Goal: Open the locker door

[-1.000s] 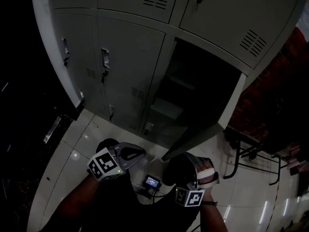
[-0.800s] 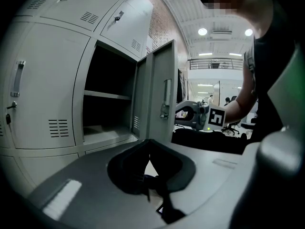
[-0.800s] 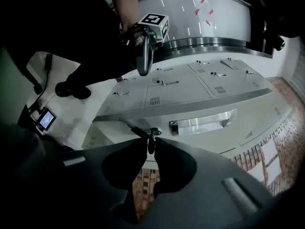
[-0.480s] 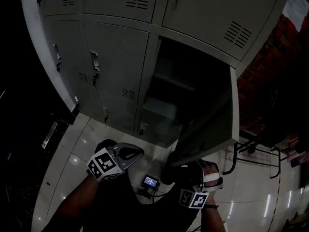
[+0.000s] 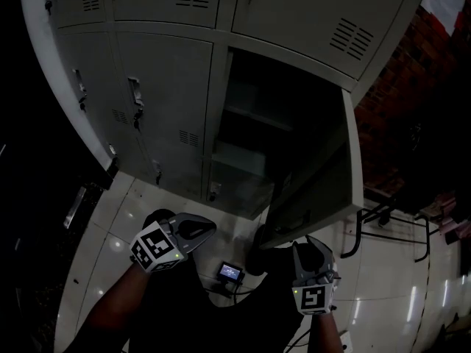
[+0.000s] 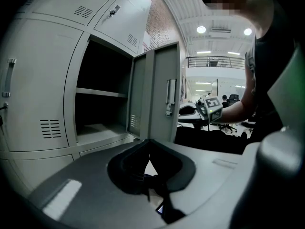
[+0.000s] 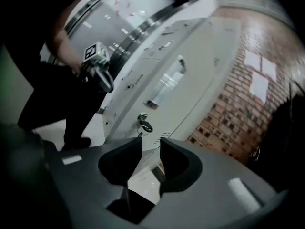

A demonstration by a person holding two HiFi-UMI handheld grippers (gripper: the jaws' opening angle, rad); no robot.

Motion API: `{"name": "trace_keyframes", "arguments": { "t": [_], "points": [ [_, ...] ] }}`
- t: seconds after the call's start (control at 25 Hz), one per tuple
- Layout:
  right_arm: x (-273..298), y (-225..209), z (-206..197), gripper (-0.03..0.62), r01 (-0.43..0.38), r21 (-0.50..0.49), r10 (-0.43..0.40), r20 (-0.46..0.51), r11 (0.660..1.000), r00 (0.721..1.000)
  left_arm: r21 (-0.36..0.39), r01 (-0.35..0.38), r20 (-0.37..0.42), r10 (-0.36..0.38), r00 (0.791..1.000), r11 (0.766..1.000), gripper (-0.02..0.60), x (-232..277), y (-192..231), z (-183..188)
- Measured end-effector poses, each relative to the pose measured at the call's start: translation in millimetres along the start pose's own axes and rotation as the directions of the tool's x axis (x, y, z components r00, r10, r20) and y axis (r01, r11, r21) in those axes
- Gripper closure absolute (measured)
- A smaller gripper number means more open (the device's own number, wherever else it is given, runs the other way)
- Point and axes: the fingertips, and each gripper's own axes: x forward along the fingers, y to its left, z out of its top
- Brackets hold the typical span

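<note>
Room: glossy white tiled floor [image 5: 125, 212], red brick wall [image 5: 401, 101].
Door: open grey steel locker door [image 5: 324, 175], just ahead of right gripper [image 5: 311, 247].
Fingers: right opening, empty; left gripper [image 5: 210, 228] clenched.

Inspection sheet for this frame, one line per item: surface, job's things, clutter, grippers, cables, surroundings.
Surface: glossy pale tiled floor, reflecting lights.
Job's things: locker door stands wide open; its compartment is dark, with one shelf and nothing visible on it. The neighbouring doors are shut.
Clutter: a small lit screen low between the grippers; what it rests on cannot be told.
Grippers: left hand-held gripper has its jaws together and is empty. Right hand-held gripper has its jaws opening with nothing between them, below the door's edge and not touching it.
Cables: a dark lead loops beneath the screen.
Surroundings: brick wall and a black tubular frame on the right.
</note>
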Motion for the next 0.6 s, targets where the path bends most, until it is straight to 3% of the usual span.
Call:
{"name": "trace_keyframes", "arguments": {
  "t": [0.08,0.12,0.24,0.28,0.32,0.48,0.6],
  "points": [
    [-3.5,-17.9,-7.1,0.473,0.017,0.182,-0.022,0.022,0.983,1.0,0.001,0.0,-0.002,0.0,1.0,1.0,0.571,1.0,-0.2,-0.2],
    [-5.0,-28.1,-10.3,0.473,0.028,0.287,-0.039,0.032,0.958,0.999,0.001,0.0,-0.003,0.0,1.0,1.0,0.571,1.4,-0.5,-0.3],
    [-9.2,-55.0,-16.9,0.525,0.035,0.582,-0.1,0.081,0.813,0.992,0.001,0.0,-0.002,0.0,1.0,1.0,0.571,2.2,-1.3,-0.2],
    [-9.4,-58.9,-18.4,0.565,0.027,0.636,-0.112,0.093,0.771,0.989,0.002,0.0,-0.002,0.0,1.0,1.0,0.571,2.3,-1.2,-0.2],
    [-8.4,-59.0,-19.2,0.592,0.019,0.661,-0.114,0.101,0.75,0.988,0.002,0.0,-0.003,0.0,1.0,1.0,0.571,2.2,-1.2,-0.3],
    [1.6,-40.1,-14.9,0.592,-0.026,0.623,-0.055,0.111,0.782,0.992,0.0,-0.001,-0.005,0.001,1.0,1.0,0.571,1.7,-1.3,-0.6],
    [5.7,-32.6,-17.7,0.592,-0.068,0.642,-0.014,0.122,0.764,0.992,0.001,-0.003,-0.007,0.003,1.0,1.0,0.571,1.6,-0.6,-0.8]
  ]
}}
